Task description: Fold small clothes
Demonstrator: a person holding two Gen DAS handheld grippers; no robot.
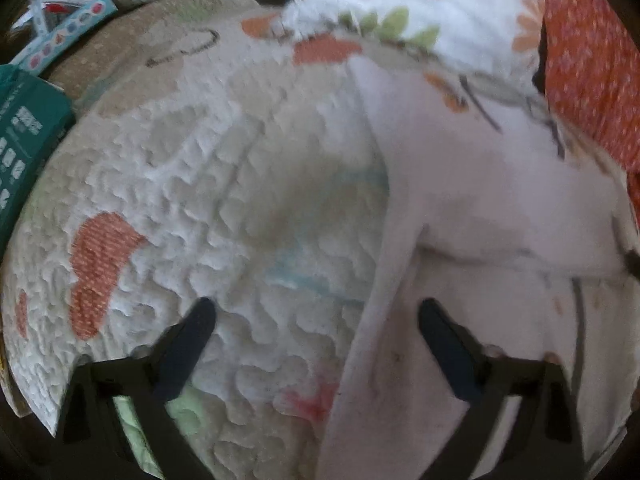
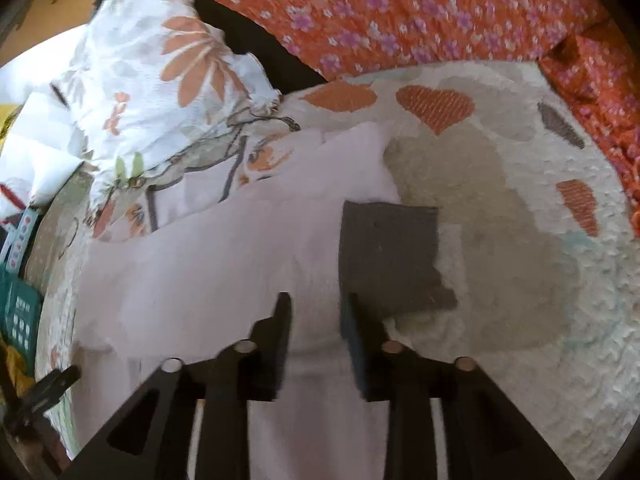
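A pale pink garment [image 1: 472, 208] lies on a quilted mat [image 1: 208, 184] with orange hearts. In the left wrist view it fills the right half, with one edge running down between the fingers. My left gripper [image 1: 316, 312] is open and empty just above that edge. In the right wrist view the pale pink garment [image 2: 224, 256] spreads left and centre on the mat [image 2: 500, 208]. My right gripper [image 2: 316, 308] has its jaws partly closed with the garment's cloth between them. A dark grey square cloth [image 2: 390, 256] lies just beyond the right finger.
A white floral pillow [image 2: 160, 80] and an orange flowered fabric [image 2: 400, 16] lie at the mat's far side. A green box [image 1: 24, 148] and a printed strip [image 1: 64, 36] sit off the mat's left edge. The left gripper [image 2: 44, 392] shows at the right view's lower left.
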